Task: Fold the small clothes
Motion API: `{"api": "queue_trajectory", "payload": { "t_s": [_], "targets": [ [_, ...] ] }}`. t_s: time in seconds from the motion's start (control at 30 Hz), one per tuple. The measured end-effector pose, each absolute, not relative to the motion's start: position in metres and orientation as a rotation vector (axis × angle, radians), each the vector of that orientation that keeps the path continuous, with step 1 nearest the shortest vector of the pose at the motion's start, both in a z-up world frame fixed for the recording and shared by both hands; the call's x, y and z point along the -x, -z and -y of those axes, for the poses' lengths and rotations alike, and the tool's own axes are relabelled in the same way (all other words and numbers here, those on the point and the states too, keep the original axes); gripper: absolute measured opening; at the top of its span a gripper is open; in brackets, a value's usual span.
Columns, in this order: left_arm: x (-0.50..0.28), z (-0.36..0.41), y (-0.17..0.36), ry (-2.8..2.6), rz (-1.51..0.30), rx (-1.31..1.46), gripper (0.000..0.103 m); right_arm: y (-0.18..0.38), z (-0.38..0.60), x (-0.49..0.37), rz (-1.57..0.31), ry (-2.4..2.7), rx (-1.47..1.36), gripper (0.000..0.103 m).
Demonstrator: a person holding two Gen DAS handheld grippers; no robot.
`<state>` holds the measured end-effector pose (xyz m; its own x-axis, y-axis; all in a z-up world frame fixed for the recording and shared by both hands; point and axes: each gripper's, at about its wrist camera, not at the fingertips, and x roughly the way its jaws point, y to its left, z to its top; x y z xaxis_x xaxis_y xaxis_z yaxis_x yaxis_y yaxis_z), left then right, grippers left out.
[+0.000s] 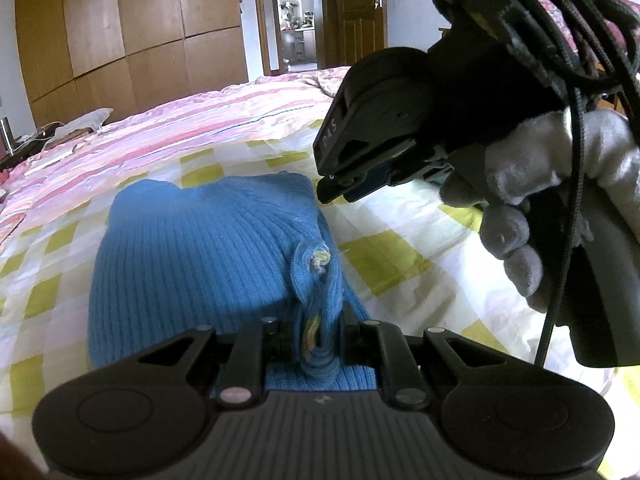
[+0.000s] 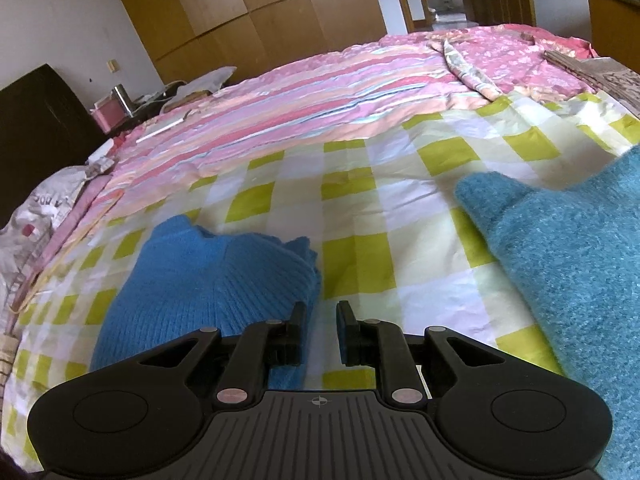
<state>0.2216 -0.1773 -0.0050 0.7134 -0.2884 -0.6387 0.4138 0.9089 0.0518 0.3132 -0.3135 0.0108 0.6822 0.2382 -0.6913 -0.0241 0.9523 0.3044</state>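
Our left gripper (image 1: 320,340) is clamping the blue ribbed sweater (image 1: 192,248); our right gripper (image 2: 319,334), at two o'clock, is hanging parted, empty.

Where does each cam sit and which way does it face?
Left wrist: on the left gripper, angled down at the blue ribbed sweater pinched in its jaws; right gripper and gloved hand show.
Right wrist: on the right gripper, jaws empty, facing bed; teal garment alongside.
Shared: sweater, checked sheet, wardrobe.
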Motion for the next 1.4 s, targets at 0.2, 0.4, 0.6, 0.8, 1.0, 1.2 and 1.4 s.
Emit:
{"api": "queue_trajectory", "payload": {
  "t_s": [0.2,0.4,0.6,0.8,1.0,1.2,1.4],
  "targets": [
    [-0.219,0.175,0.003,0.405,-0.671,-0.193,0.021,-0.024,0.308,-0.302,-0.761,-0.209,-0.302,0.018],
    [-0.197,0.159,-0.007,0.470,-0.651,-0.183,0.024,-0.025,0.289,-0.290,-0.791,-0.354,-0.256,0.018],
    [-0.174,0.130,-0.021,0.483,-0.627,-0.173,0.025,-0.012,0.284,-0.287,-0.845,-0.283,-0.156,0.018],
    [-0.176,0.080,-0.034,0.394,-0.623,-0.094,0.027,-0.017,0.291,-0.273,-0.829,-0.250,-0.200,0.023],
    [-0.194,0.047,-0.028,0.298,-0.641,0.001,0.033,-0.023,0.290,-0.246,-0.829,-0.330,-0.324,0.025],
    [-0.212,0.042,-0.014,0.252,-0.664,0.033,0.038,-0.008,0.267,-0.240,-0.892,-0.328,-0.227,0.025],
    [-0.202,0.050,-0.008,0.294,-0.658,-0.022,0.041,-0.005,0.287,-0.234,-0.888,-0.279,-0.246,0.005]
  ]
}}
